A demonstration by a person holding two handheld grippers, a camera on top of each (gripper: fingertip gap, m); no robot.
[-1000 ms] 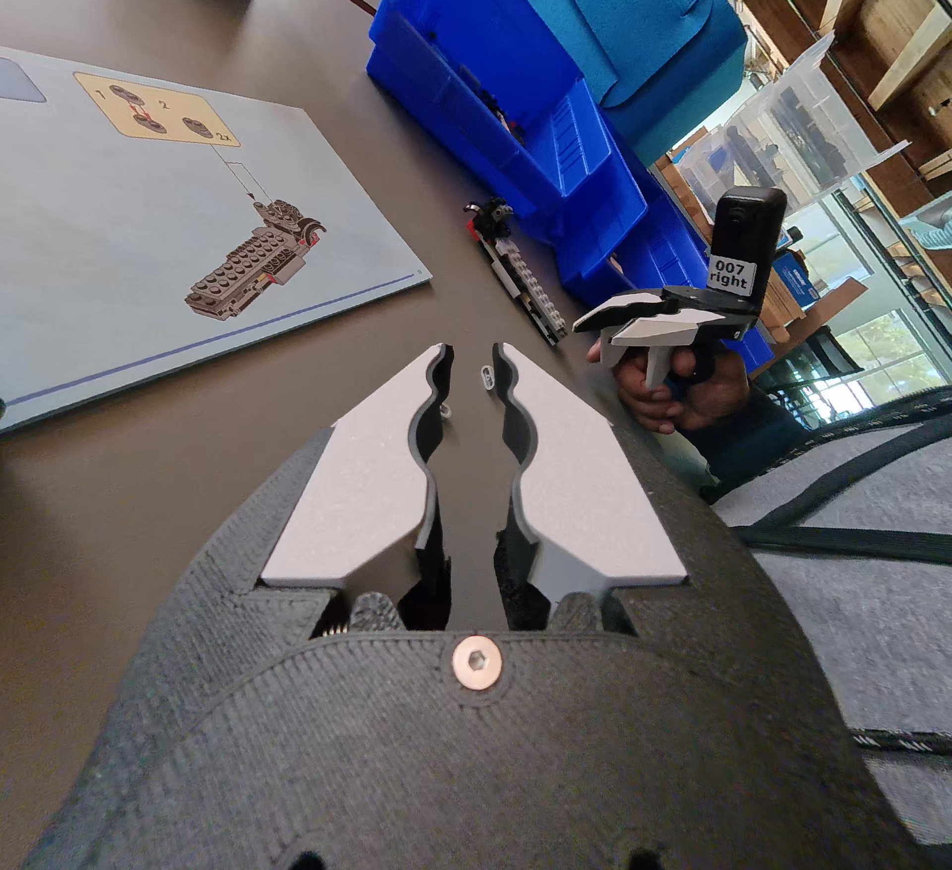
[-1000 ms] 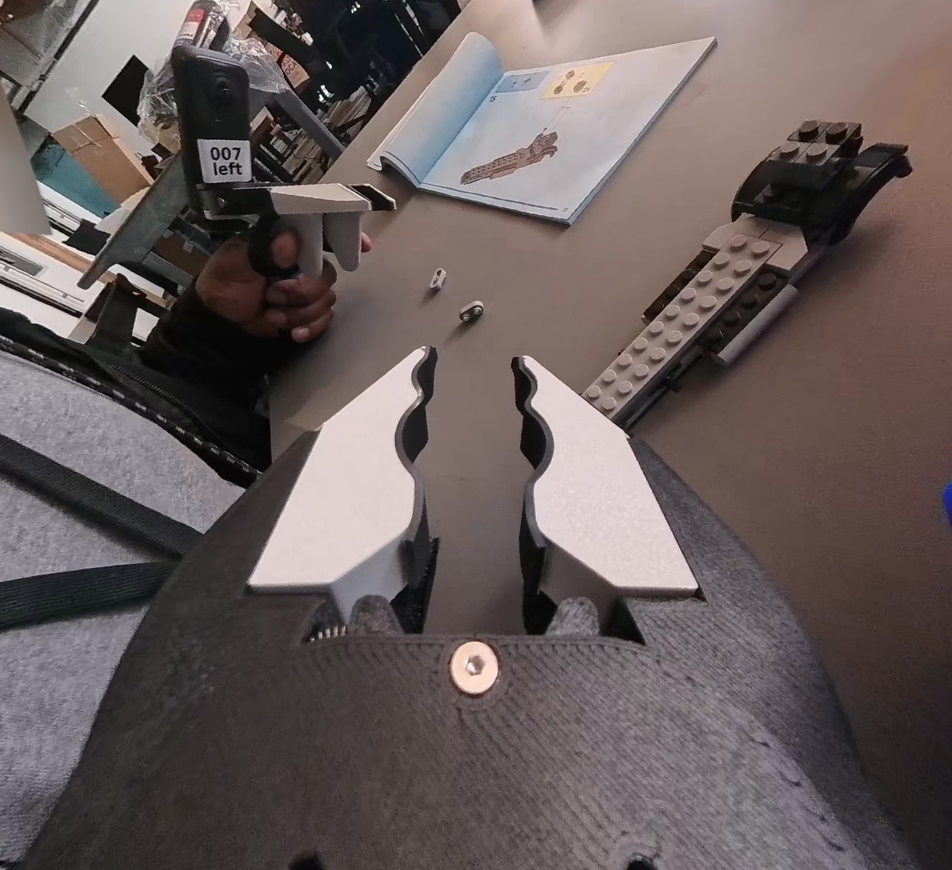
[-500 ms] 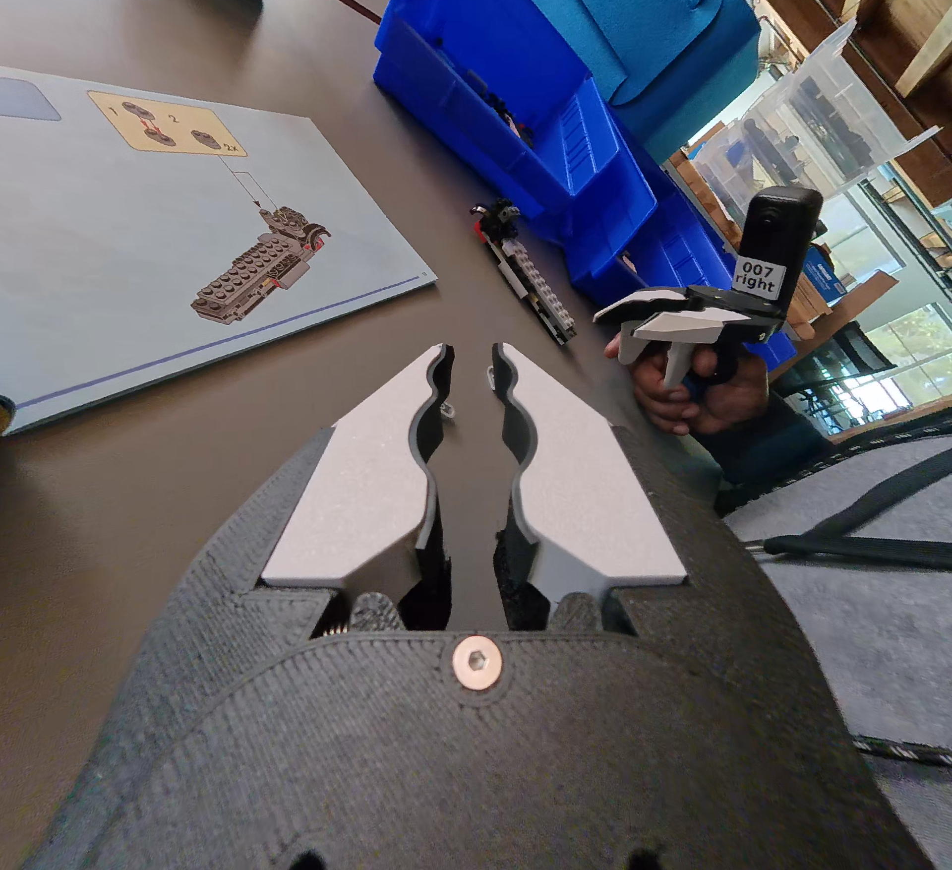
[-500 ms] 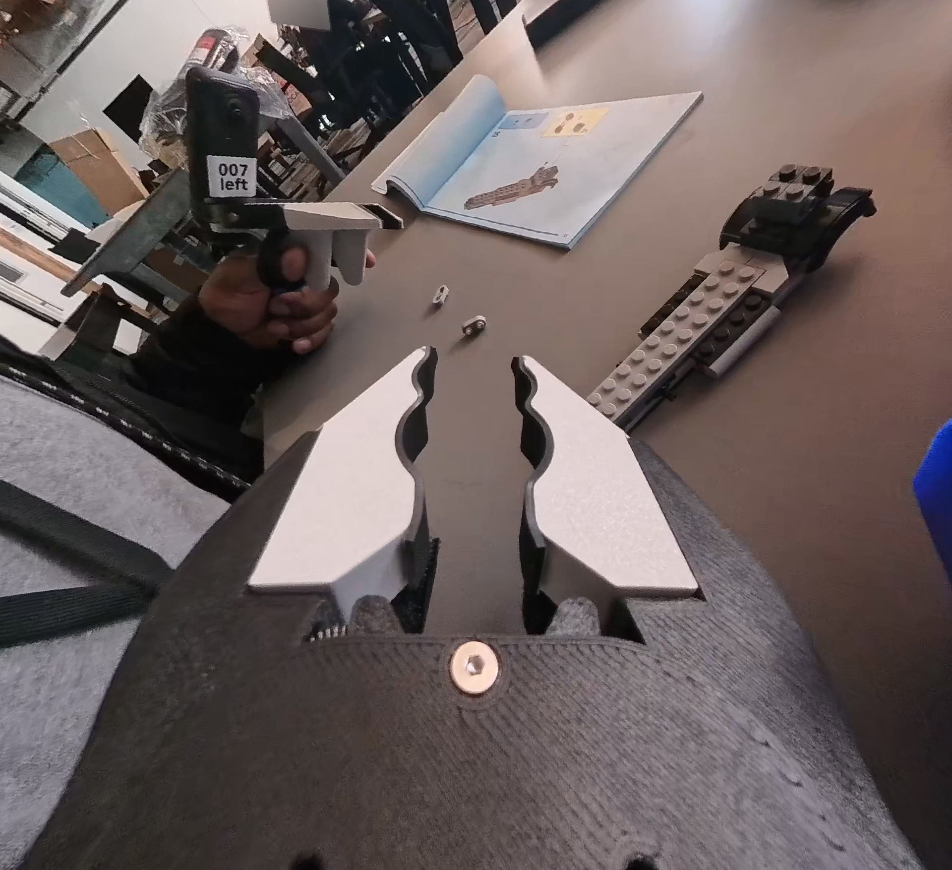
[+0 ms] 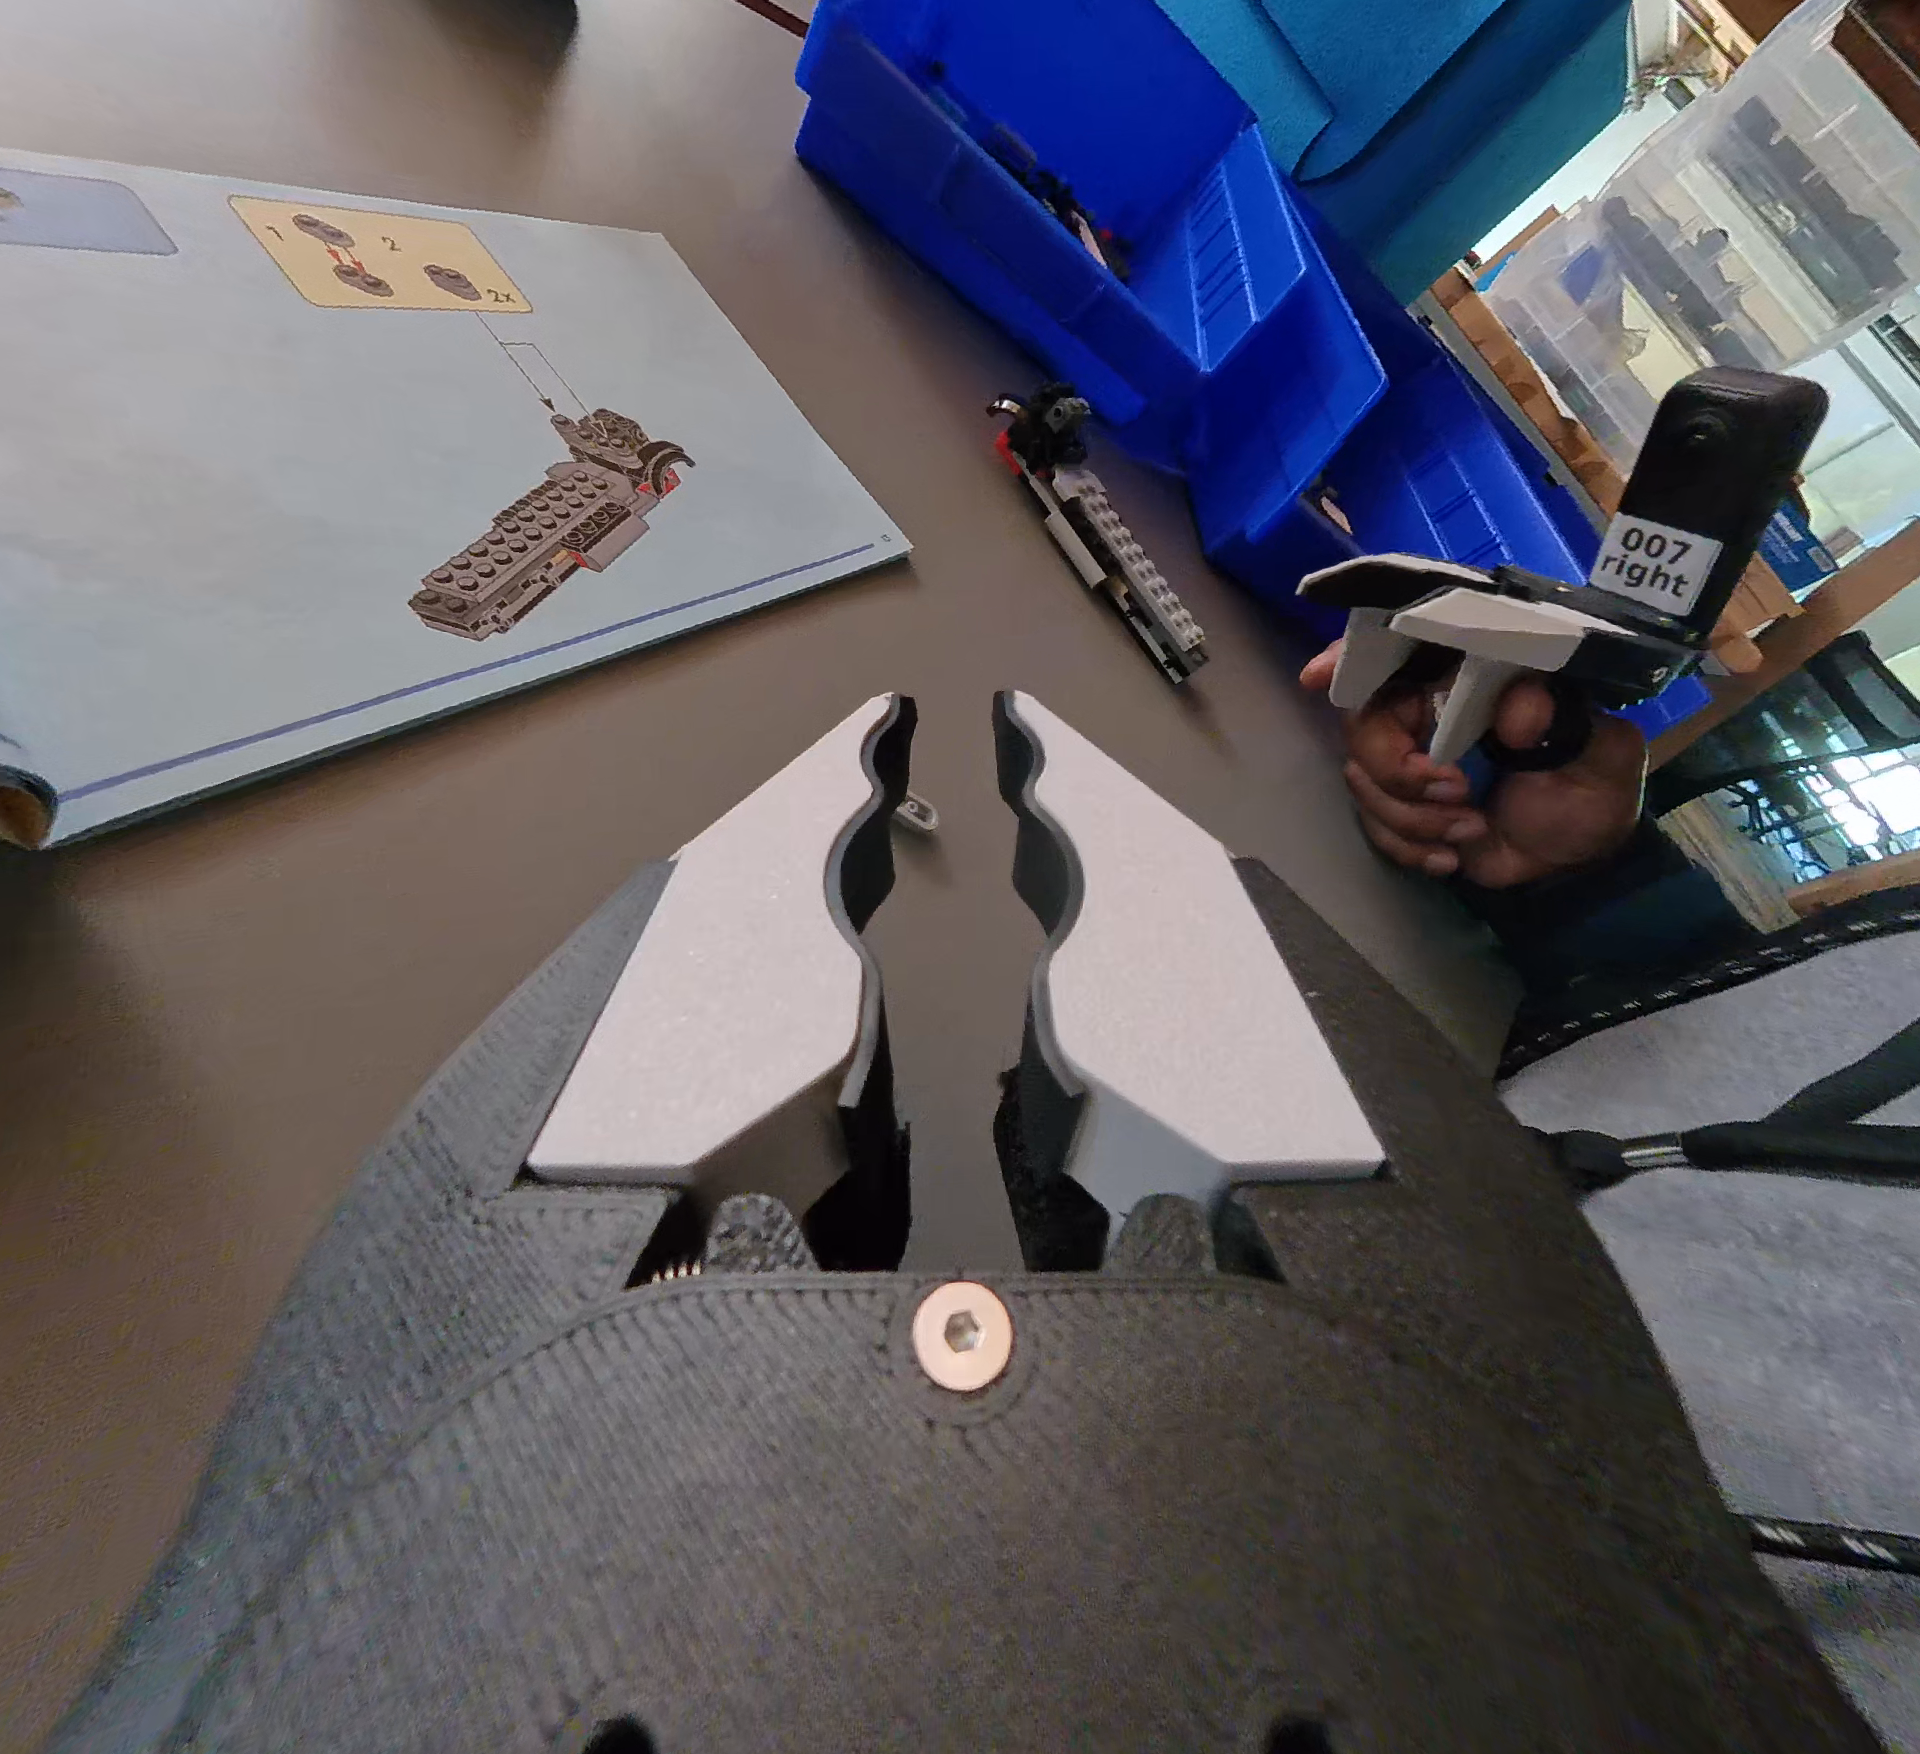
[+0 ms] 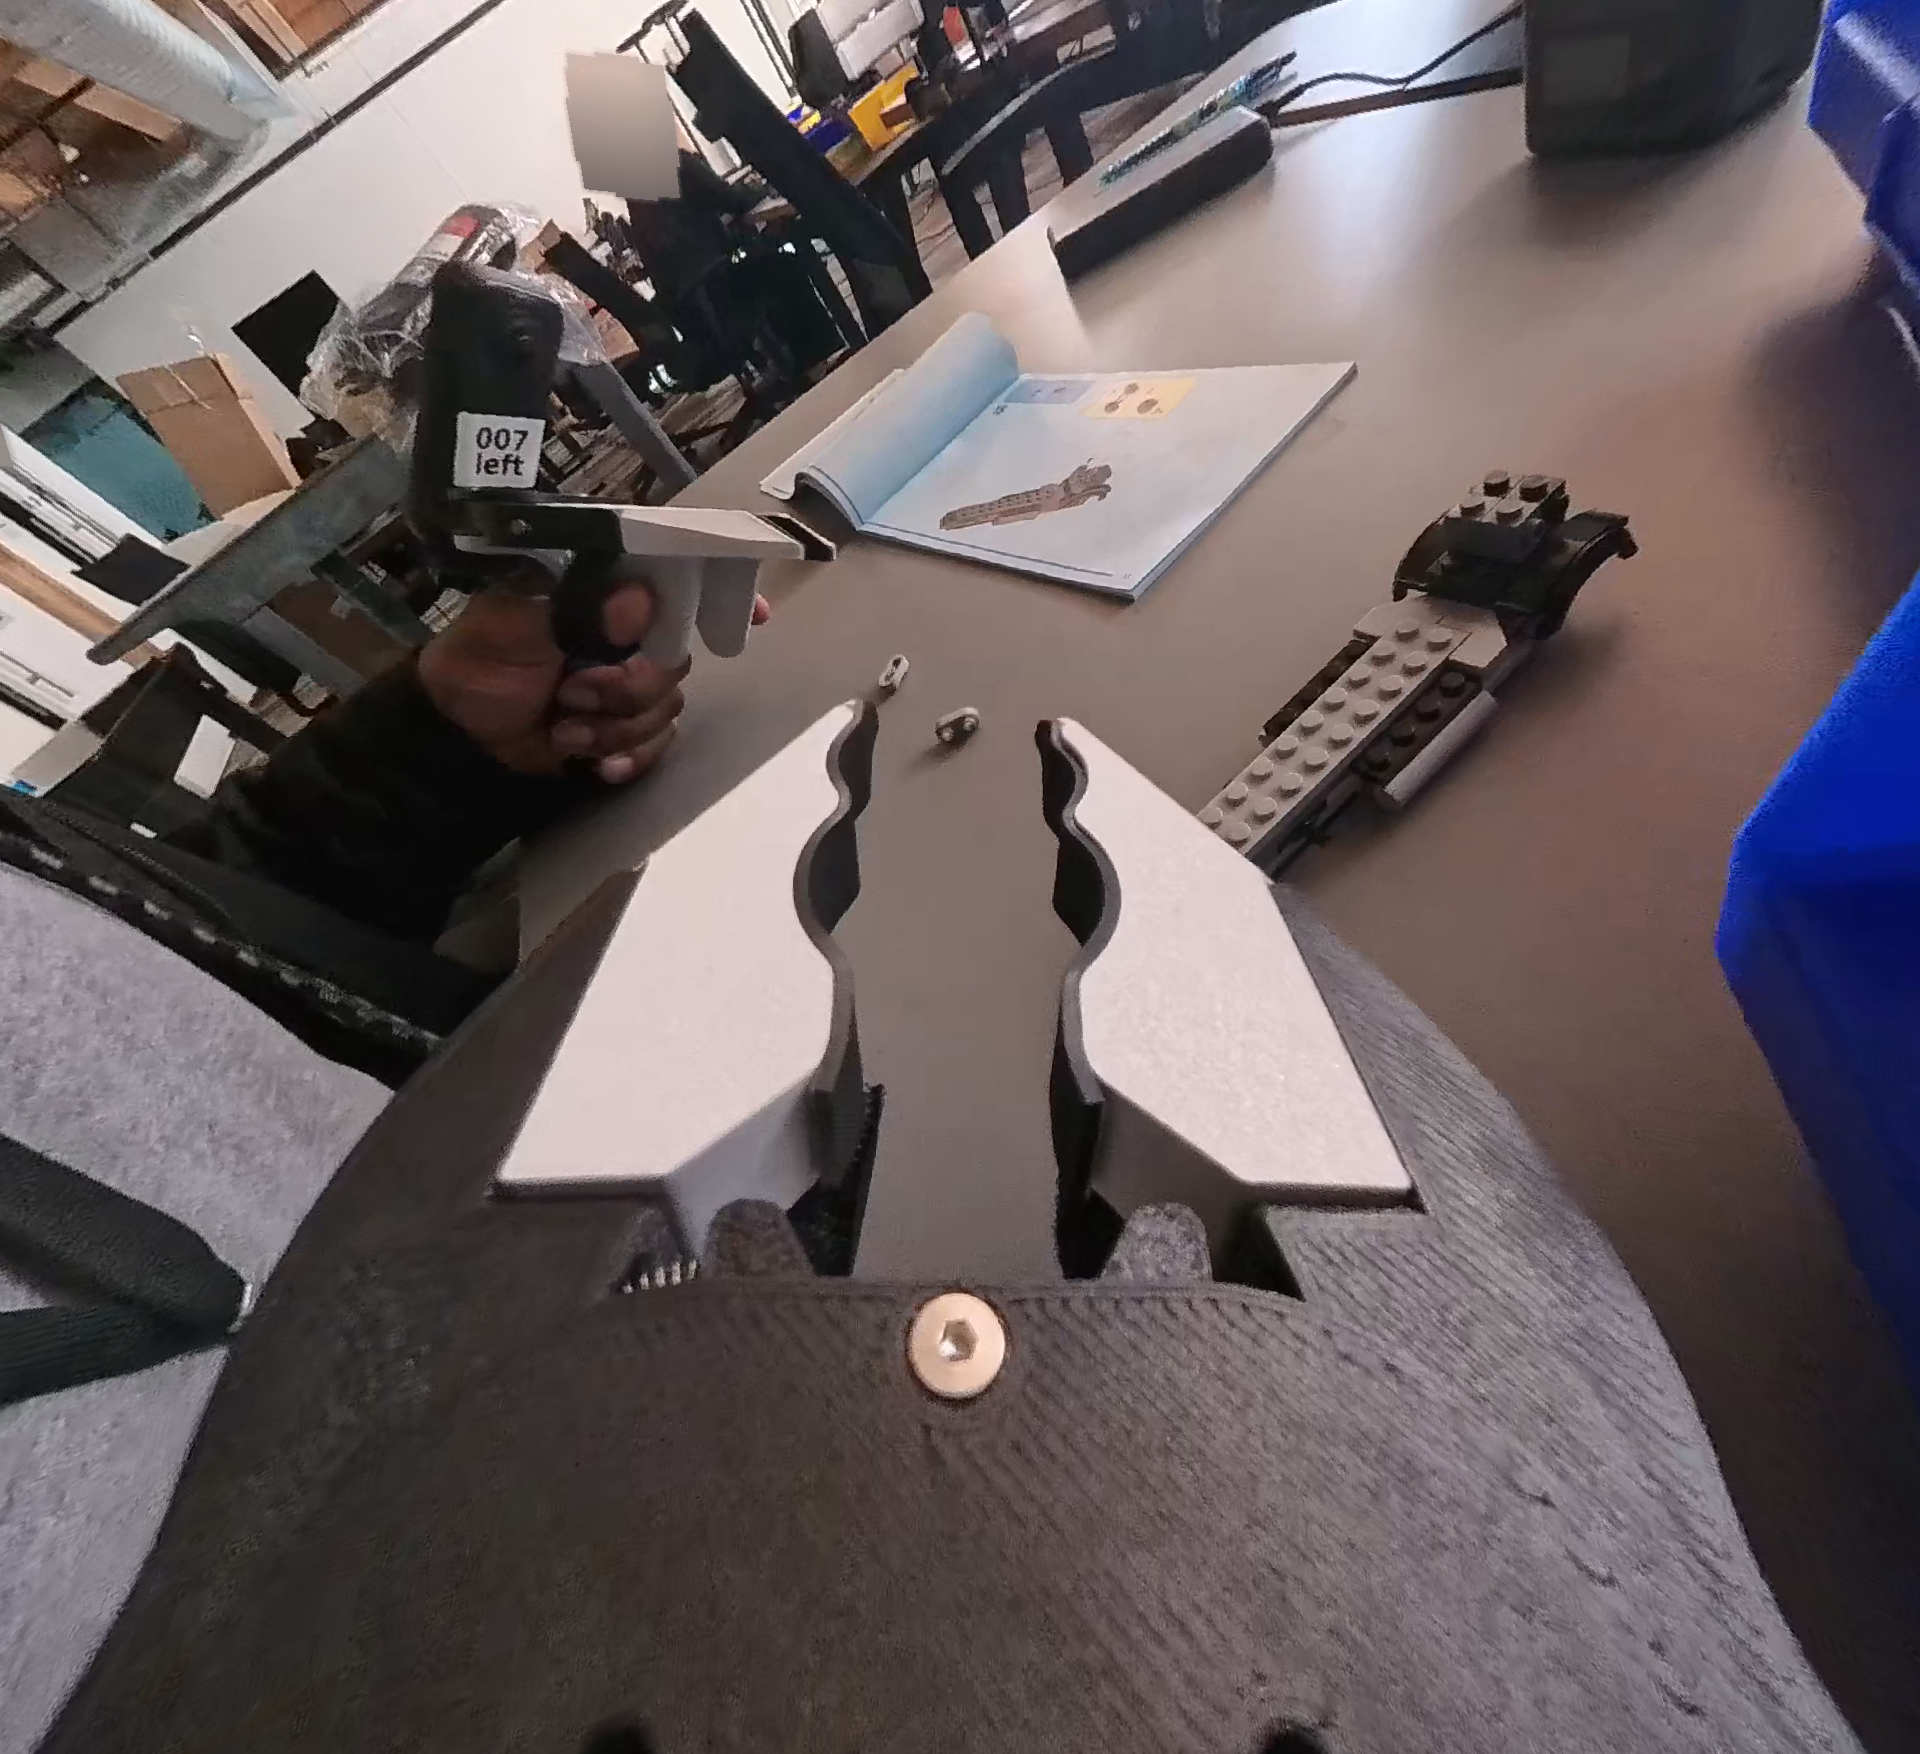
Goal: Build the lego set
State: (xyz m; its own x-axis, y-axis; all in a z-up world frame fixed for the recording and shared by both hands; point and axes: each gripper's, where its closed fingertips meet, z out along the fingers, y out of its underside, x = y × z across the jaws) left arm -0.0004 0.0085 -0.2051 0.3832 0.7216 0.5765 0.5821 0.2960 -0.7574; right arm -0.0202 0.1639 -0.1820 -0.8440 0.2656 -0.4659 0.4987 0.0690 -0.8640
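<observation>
The partly built grey and black lego model (image 6: 1392, 686) lies on the dark table, to the right of my right gripper (image 6: 951, 717). It also shows in the left wrist view (image 5: 1107, 541), beside the blue bins. Two small grey pieces (image 6: 958, 728) (image 6: 894, 674) lie loose on the table just past my right fingertips. My right gripper is open and empty. My left gripper (image 5: 951, 702) is open and empty, low over the table, with one small piece (image 5: 920, 813) showing in the gap between its fingers. The other small piece is hidden in that view.
An open instruction booklet (image 5: 364, 457) lies left of the model. Blue bins (image 5: 1091, 198) with loose parts stand behind the model, and one (image 6: 1849, 873) is close on my right. A black box (image 6: 1683, 31) and a flat black case (image 6: 1164, 177) sit farther back. The table edge is near me. The left gripper's tips are roughly 15 centimeters from the right gripper's.
Both grippers have tilted and shifted slightly. My left gripper has crept forward over the small pieces, so only one now shows between its fingers. Neither jaw opening has changed.
</observation>
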